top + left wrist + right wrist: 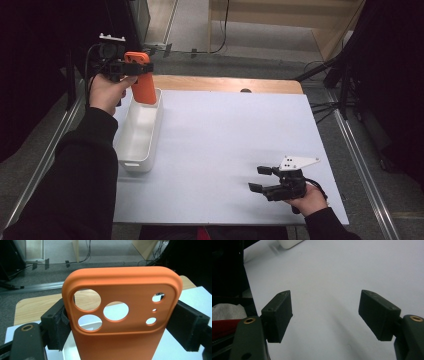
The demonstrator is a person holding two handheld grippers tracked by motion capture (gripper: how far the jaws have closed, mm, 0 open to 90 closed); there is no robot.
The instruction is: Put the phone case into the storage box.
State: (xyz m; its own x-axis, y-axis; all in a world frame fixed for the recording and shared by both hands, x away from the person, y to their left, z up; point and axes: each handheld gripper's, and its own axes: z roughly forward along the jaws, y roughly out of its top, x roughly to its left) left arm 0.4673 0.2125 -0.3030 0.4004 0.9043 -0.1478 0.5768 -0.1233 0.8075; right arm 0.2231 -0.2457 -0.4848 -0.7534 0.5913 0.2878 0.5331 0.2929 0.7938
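An orange phone case (142, 80) with round camera cut-outs hangs upright above the far end of a white bin (129, 150) at the table's left. My left gripper (131, 66) is shut on it near its top, and in the left gripper view the case (130, 340) stands clamped between the two black pads (58, 325). My right gripper (261, 178) rests low over the white table (225, 130) at the near right, jaws open and pointing left, with nothing between its fingers (279, 315).
The white bin is long and narrow and lies along the table's left edge; its inside looks bare. A wooden strip (225, 84) borders the table's far edge. Stands and cables (335, 75) crowd the floor at the right.
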